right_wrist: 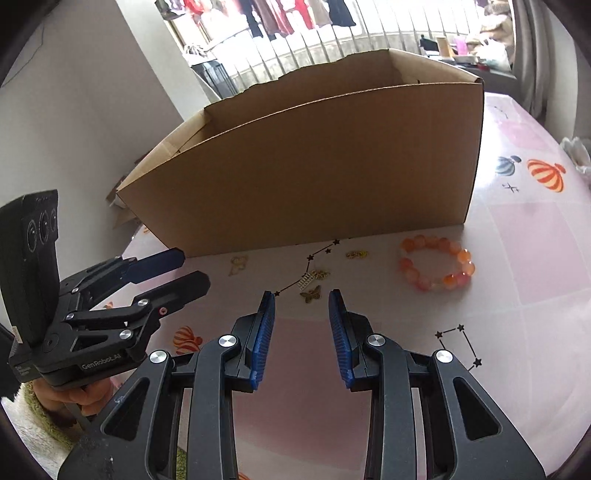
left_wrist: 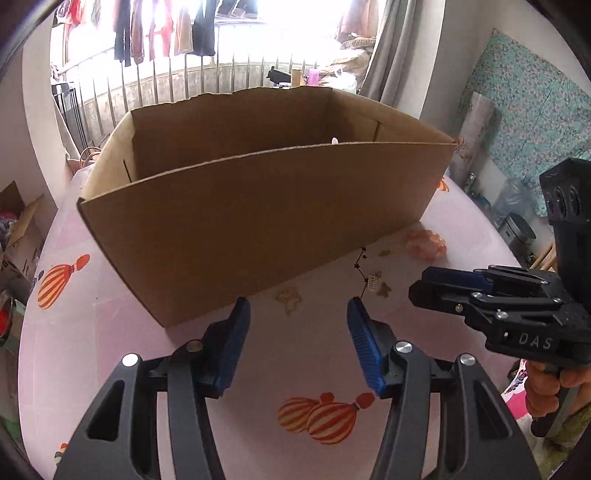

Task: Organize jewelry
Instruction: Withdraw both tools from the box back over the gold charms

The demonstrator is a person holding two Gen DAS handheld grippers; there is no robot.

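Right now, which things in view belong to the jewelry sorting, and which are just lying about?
Job:
orange beaded bracelet
gold butterfly charm
black star-link chain
small gold clasp piece
pale gold charm
open brown cardboard box

Lying about:
hanging clothes by the window
teal patterned fabric on the wall

Left wrist view sits low over the tabletop (left_wrist: 110, 314), looks forward between its own fingers (left_wrist: 364, 343) at the near wall of the cardboard box (left_wrist: 258, 221), close, with the window behind. Right wrist view does the same from further right, box (right_wrist: 314, 166) close ahead. Both share the box, the small jewelry before it and the bead bracelet (right_wrist: 436, 267). Each view catches the other gripper at its edge: right gripper (left_wrist: 436, 284), left gripper (right_wrist: 181, 269)
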